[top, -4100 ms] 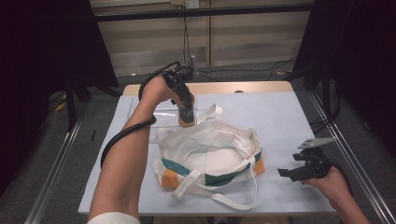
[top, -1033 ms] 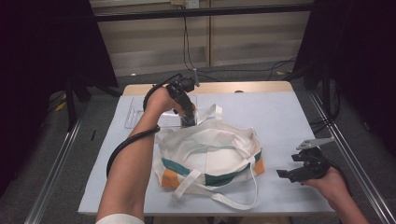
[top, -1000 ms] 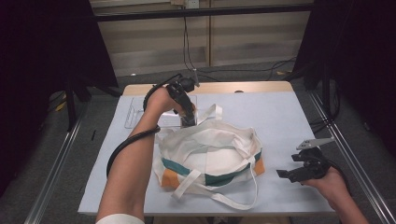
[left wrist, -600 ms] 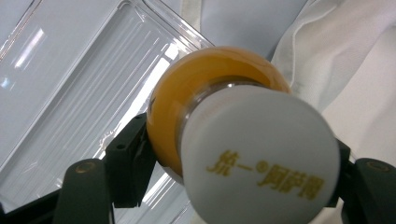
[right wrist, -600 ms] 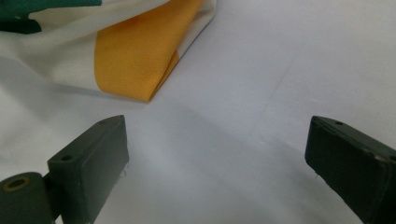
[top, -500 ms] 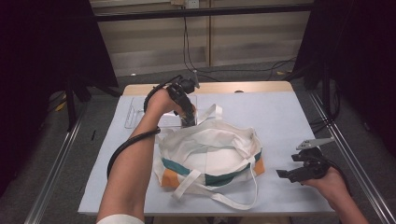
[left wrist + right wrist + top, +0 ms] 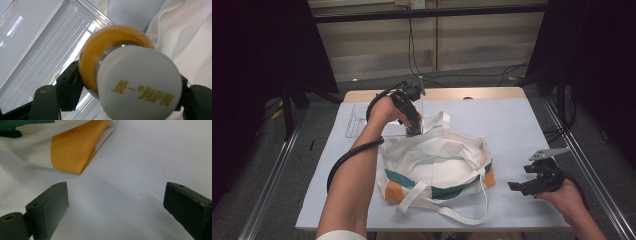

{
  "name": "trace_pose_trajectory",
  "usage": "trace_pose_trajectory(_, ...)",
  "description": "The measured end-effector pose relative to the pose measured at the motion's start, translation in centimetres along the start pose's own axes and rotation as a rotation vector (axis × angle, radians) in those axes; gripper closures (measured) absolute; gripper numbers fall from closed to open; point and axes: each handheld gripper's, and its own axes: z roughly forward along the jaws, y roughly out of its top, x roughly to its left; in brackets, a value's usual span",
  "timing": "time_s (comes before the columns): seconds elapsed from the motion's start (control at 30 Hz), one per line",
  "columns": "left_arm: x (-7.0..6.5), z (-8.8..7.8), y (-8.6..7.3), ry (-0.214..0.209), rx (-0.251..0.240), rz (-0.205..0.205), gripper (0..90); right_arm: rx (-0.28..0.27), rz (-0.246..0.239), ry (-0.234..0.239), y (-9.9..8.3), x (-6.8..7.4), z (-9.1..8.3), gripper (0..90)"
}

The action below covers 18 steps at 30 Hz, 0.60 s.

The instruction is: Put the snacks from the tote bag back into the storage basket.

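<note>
You lifted the left gripper [image 7: 414,127], clamped on an orange bottle [image 7: 112,50], toward the tote bag [image 7: 437,165] at frame centre, probably to pack it, while your right gripper [image 7: 532,182] waited with jaws apart.

The bottle's white cap [image 7: 140,82] bears gold print reading "统一 阿萨姆".

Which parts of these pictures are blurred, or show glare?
Left gripper view: the bottle is soft and out of focus, and the clear tray shows white glare. Right gripper view: the bag is slightly blurred. High view: the surroundings are dark.
</note>
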Motion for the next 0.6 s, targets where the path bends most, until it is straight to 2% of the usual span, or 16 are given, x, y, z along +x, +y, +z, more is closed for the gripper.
trace_pose_trajectory(0.07,0.05,0.0,-0.02,-0.002,-0.001,0.008,30.4,0.0,-0.003,0.0,0.0,0.01,0.01,5.9)
trace_pose_trajectory(0.1,-0.04,0.02,-0.07,0.0,-0.005,-0.008,30.5,0.001,-0.002,0.0,0.0,0.0,0.01,5.9)
trace_pose_trajectory(0.27,-0.11,0.12,-0.21,-0.009,-0.02,-0.031,30.4,0.0,-0.002,0.001,0.01,0.02,0.0,5.9)
trace_pose_trajectory(0.4,0.09,0.05,-0.31,-0.007,-0.015,-0.018,30.3,0.0,-0.003,0.0,0.02,0.04,0.0,5.9)
trace_pose_trajectory(0.6,0.1,0.12,-0.5,-0.012,-0.026,-0.037,30.3,0.0,-0.001,0.007,0.03,0.1,0.01,5.9)
